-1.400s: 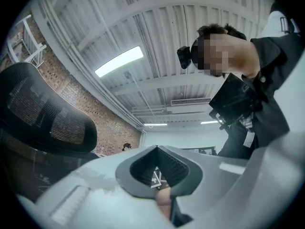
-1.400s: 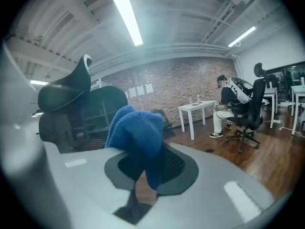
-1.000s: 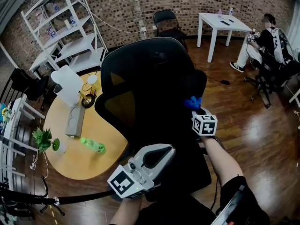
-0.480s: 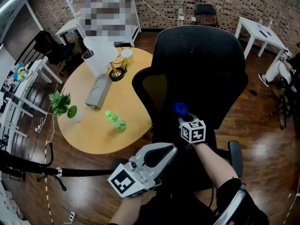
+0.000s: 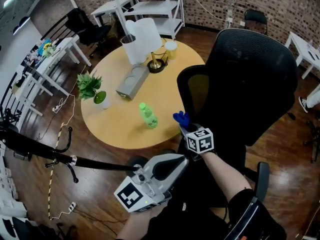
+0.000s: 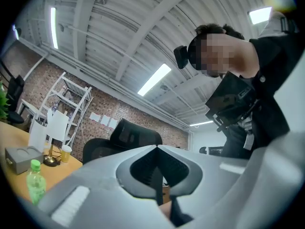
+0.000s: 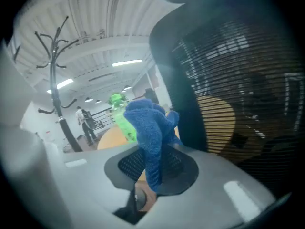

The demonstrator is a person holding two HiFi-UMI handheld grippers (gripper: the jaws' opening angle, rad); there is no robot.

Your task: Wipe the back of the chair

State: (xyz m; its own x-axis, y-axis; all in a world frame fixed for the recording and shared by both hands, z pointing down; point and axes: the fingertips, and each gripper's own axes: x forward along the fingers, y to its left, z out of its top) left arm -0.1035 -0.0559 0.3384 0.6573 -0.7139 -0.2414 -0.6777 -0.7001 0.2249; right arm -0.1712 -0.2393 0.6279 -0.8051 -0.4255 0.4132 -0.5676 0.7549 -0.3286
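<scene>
Here we held the right gripper (image 5: 184, 126) clamped tight on a blue cloth (image 5: 180, 118), just beside the left edge of the black mesh chair back (image 5: 257, 74). Our left gripper (image 5: 181, 160) hung lower, jaws together, nothing between. A green bottle (image 5: 148, 116) stood on the round table (image 5: 107, 126).

Head camera looks steeply down; all views share the chair (image 5: 255, 74)

A round yellow table (image 5: 112, 126) is filling the view's ten o'clock side. On its top, a green bottle (image 5: 148, 116) is standing at five o'clock and a potted plant (image 5: 92, 88) is sitting at nine. A grey box (image 5: 132, 82) is lying near the centre, and a white lamp (image 5: 146, 34) and a cup (image 5: 171, 46) are standing around twelve to one. White shelving (image 5: 150, 6) is standing beyond, at twelve o'clock.
</scene>
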